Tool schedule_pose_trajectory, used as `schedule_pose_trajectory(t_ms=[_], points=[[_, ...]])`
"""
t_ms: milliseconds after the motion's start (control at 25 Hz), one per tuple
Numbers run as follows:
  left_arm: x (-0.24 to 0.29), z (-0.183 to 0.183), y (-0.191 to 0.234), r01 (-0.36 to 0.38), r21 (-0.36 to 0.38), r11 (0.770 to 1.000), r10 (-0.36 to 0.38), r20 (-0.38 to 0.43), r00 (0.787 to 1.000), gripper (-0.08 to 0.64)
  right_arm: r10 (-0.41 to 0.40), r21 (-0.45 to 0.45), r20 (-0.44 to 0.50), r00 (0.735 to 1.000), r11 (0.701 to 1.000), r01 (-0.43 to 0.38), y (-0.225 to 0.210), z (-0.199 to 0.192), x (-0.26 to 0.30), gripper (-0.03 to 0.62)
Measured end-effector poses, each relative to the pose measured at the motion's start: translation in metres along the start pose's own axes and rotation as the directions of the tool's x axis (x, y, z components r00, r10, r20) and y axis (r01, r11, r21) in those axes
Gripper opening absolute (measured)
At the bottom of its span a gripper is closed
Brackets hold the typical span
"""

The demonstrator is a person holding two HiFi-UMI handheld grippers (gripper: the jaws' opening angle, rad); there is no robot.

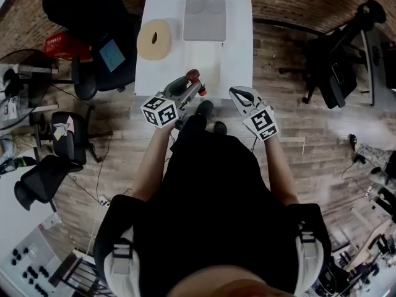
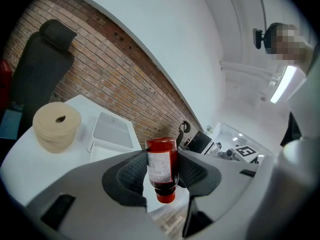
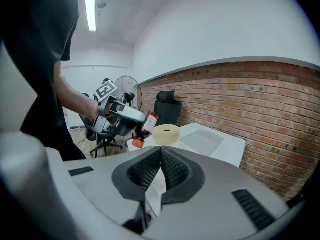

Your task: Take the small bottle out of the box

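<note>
At frame centre in head view, your L gripper sits over the near edge of the white table, jaws clamped on the small bottle. L gripper view: pads press on both sides of the label, bottle inverted, red cap at the bottom, base on top. R gripper view shows the same bottle left of centre, tilted w/ cap toward lower left.

Bottle is out of the box. The box is at top centre of head view, further up the table, well apart from the bottle. Looks empty from what I can see. A flat white piece lies btwn box and bottle; can't tell what it is.

Your R gripper is just right of centre in head view, beside the L one, not touching it. Jaws closed together, nothing btwn them.

Beige tape roll is just left of the box on the table. Black chair at upper left, off the table.
</note>
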State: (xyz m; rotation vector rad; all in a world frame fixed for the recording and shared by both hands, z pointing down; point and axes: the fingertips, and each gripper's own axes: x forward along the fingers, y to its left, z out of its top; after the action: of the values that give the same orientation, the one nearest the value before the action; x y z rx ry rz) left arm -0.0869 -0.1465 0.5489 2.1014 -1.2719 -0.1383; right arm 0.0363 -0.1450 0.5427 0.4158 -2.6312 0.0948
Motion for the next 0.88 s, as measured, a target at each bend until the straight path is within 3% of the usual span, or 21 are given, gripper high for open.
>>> schedule_pose_trajectory(t_ms=[320,880], points=[[-0.024,0.002,-0.028,-0.043,0.042,0.998,0.040,0.070,0.997,0.199,0.026,0.035,0.022,0.999,0.999,-0.027,0.007,-0.013,-0.016,-0.002],[-0.077,-0.018,-0.061,-0.141,0.127,0.982,0.125,0.125,0.984,0.199,0.083,-0.010,0.031,0.996,0.997,-0.083,0.028,-0.023,-0.025,-0.002]])
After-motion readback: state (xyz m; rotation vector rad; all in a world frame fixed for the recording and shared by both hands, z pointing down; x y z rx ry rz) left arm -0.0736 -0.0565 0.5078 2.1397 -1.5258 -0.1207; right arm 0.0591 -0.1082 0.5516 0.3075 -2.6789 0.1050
